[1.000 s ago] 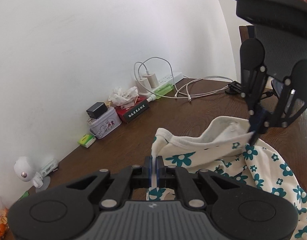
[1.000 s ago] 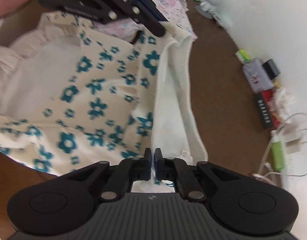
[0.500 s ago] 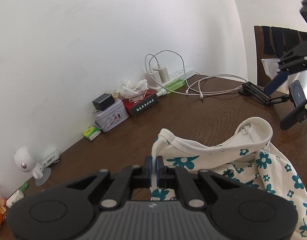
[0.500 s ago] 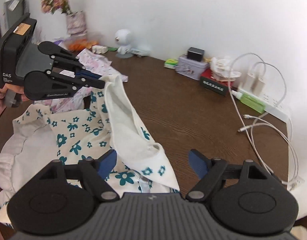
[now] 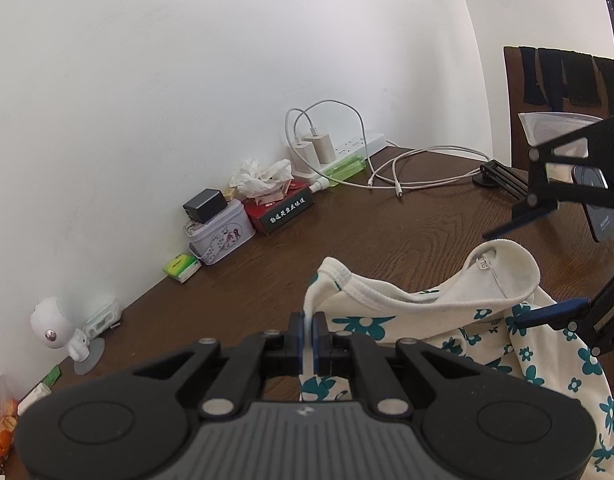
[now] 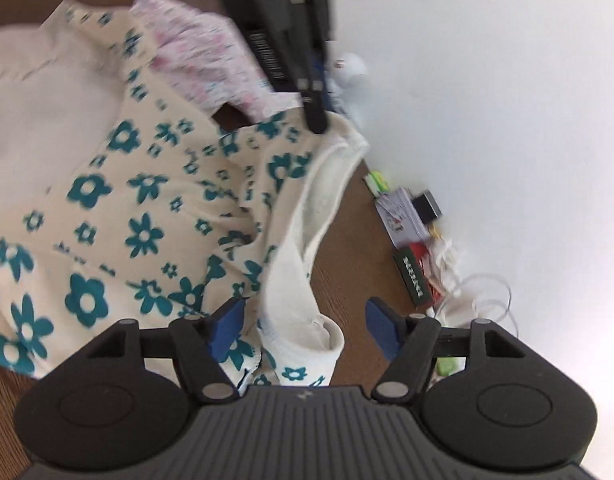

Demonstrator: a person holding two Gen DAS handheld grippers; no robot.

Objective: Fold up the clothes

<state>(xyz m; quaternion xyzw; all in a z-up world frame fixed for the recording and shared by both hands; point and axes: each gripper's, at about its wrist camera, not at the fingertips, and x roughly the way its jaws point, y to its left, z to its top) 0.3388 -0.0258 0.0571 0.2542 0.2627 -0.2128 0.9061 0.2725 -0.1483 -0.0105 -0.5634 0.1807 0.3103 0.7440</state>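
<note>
Garment [image 5: 459, 312], cream with teal flowers, lies rumpled across the lower right of my left wrist view, on the brown table [image 5: 347, 232]. My left tongs [image 5: 307, 336] are clamped on its ribbed edge at lower centre. In the right wrist view my right tongs [image 6: 303, 328] are closing, with the cream collar fold [image 6: 299, 320] between the blue pads [image 6: 227, 322], not yet pinched. To do this well, I judge I should centre that fold, grip only one layer, then lift both corners evenly.
</note>
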